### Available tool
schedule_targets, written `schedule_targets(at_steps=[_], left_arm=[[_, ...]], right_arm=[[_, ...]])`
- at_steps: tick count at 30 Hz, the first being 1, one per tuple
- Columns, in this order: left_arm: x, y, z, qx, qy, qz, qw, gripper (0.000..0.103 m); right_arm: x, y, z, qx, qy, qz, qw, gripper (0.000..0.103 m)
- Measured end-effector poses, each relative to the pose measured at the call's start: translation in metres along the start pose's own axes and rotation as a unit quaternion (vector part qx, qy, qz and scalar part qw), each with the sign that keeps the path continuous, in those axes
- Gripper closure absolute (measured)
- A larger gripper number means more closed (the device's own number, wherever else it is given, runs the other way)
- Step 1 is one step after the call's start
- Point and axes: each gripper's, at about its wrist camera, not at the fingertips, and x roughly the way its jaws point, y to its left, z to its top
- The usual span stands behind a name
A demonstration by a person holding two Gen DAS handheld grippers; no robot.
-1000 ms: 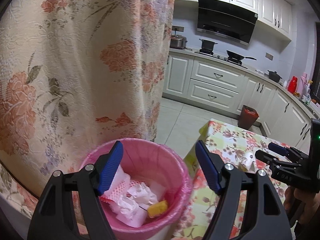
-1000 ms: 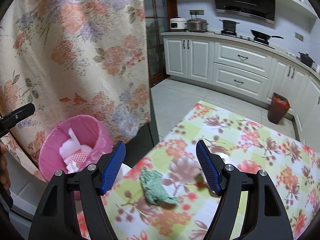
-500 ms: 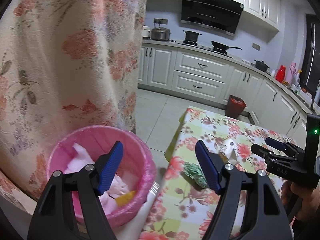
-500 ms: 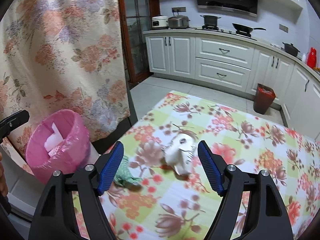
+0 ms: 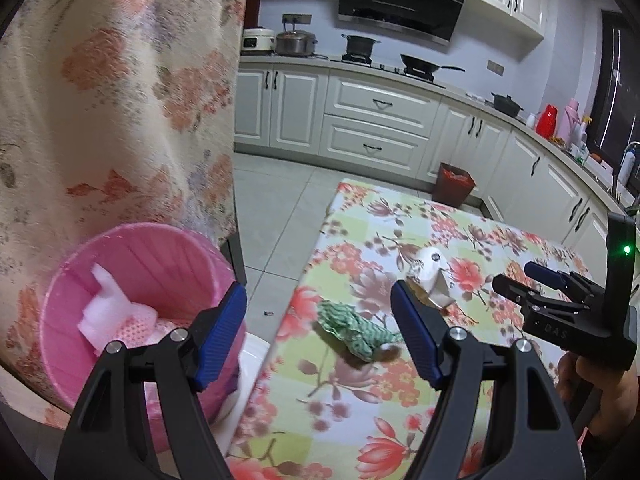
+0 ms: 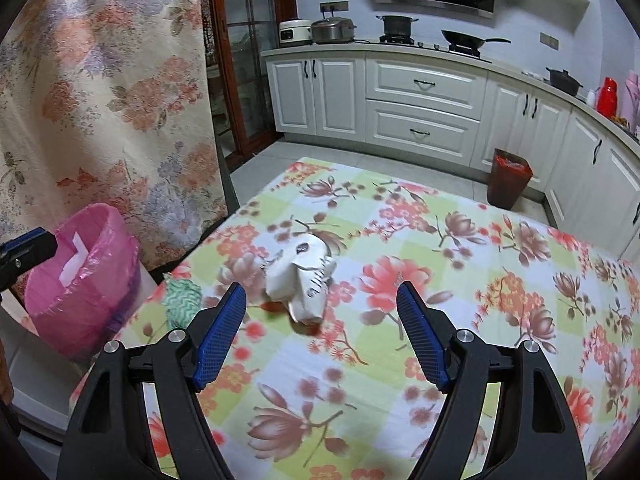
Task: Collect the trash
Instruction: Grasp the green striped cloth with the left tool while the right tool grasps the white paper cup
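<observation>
Kitchen was evenly lit, kinda cool indoor light, w/ soft shadows. Heavy fisheye bend + black corners in both views. Floral tablecloth (image 6: pixel 400 280) looked motion-blurred, esp. near the bottom; curtain (image 5: pixel 120 100) smeared too.

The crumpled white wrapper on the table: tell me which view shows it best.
The right wrist view: the white wrapper lies whole, centred ahead of the open right gripper. In the left wrist view a fingertip partly hides it.

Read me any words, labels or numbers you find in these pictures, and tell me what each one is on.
"DAS", faint raised letters on the right gripper body, seen from the left wrist.
Dark print on the crumpled white wrapper: too blurred to read.
Nothing else legible.
</observation>
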Motion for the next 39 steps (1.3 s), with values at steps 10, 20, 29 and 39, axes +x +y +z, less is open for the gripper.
schedule_targets(at_steps=[10, 20, 29, 39], left_arm=[[0.044, -0.023, -0.013, 0.008, 0.039, -0.012, 0.9991, 0.041], [0.090, -0.036, -0.027, 0.004, 0.081, -0.021, 0.9965, 0.048], [0.120, -0.041, -0.038, -0.008, 0.113, -0.020, 0.9934, 0.051], [0.134, -0.042, -0.042, 0.001, 0.131, -0.022, 0.9912, 0.064]], right_arm=[[0.014, -0.017, -0.007, 0.004, 0.011, -0.007, 1.000, 0.030], [0.028, -0.029, -0.008, 0.010, 0.018, -0.006, 1.000, 0.029], [0.038, -0.034, -0.007, 0.011, 0.022, -0.001, 1.000, 0.026], [0.051, -0.023, -0.002, 0.001, 0.026, 0.009, 1.000, 0.025]])
